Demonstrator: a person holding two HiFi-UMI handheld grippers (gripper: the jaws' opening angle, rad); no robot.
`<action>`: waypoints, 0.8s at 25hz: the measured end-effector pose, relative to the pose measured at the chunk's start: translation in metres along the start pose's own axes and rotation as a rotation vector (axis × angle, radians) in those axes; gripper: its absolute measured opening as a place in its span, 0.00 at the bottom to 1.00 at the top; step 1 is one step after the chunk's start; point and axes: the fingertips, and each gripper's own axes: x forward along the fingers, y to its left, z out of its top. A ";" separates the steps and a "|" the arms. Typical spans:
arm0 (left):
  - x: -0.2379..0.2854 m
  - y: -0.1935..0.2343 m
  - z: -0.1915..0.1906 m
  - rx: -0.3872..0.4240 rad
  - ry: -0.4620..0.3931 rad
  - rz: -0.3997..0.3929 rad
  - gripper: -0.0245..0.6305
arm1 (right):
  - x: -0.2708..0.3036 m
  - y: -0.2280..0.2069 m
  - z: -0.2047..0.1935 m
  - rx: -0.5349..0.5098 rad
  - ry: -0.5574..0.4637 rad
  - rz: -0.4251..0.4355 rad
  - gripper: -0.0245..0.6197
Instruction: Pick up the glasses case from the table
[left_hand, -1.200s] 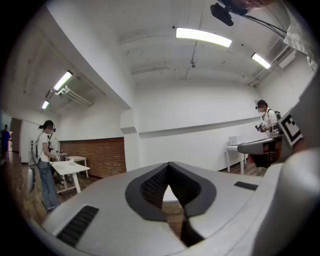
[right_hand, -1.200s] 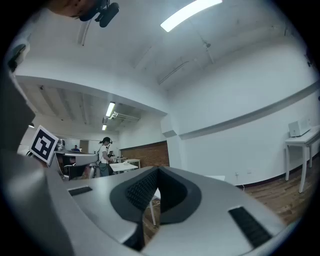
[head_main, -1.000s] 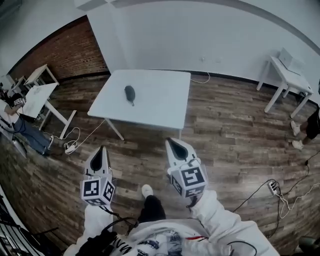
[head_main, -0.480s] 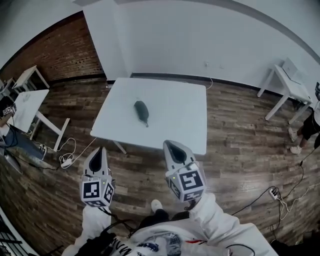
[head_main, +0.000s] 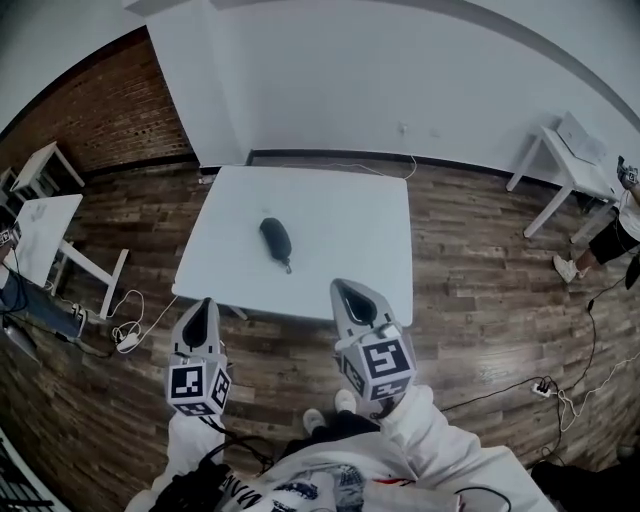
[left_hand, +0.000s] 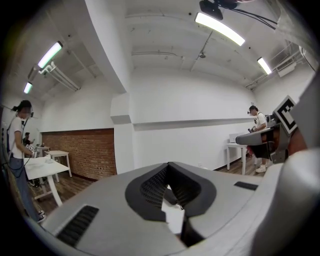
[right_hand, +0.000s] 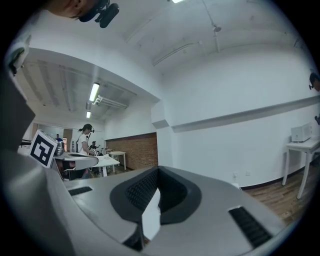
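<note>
Two grippers were seen in the head view, held side by side at the near edge of a white table (head_main: 350, 215): the left gripper (head_main: 206, 303) and the right gripper (head_main: 346, 290), each drawn to a closed point with nothing gripped. The glasses case (head_main: 276, 238), dark and oval, was laid on the left half of the table, well apart from both grippers, with a short strap at its near end. A wooden floor (head_main: 480, 300) was spread all round, a brick wall (head_main: 100, 110) was seen at the far left, and a small side table (head_main: 572, 150) stood at the right. White sleeves (head_main: 430, 445) were seen behind the marker cubes. In the left gripper view, the jaws of the left gripper (left_hand: 168, 165) were brought together at the tips with nothing clamped; only a sliver of white table was seen below them. A person (left_hand: 19, 135) was stood by a desk (left_hand: 42, 167) at the left, and the right gripper (left_hand: 257, 137) was seen level at the right. In the right gripper view, the jaws of the right gripper (right_hand: 158, 169) were likewise closed and empty, and the left gripper (right_hand: 75, 161) was seen at the left.
</note>
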 end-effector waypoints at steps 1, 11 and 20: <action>0.008 -0.002 0.001 0.002 0.004 -0.005 0.08 | 0.002 -0.007 0.000 0.007 -0.001 -0.008 0.04; 0.091 -0.049 0.019 0.029 0.008 -0.026 0.08 | 0.028 -0.091 0.000 0.053 -0.025 -0.026 0.04; 0.137 -0.052 0.020 0.034 0.035 -0.034 0.08 | 0.062 -0.118 -0.006 0.089 -0.024 0.000 0.04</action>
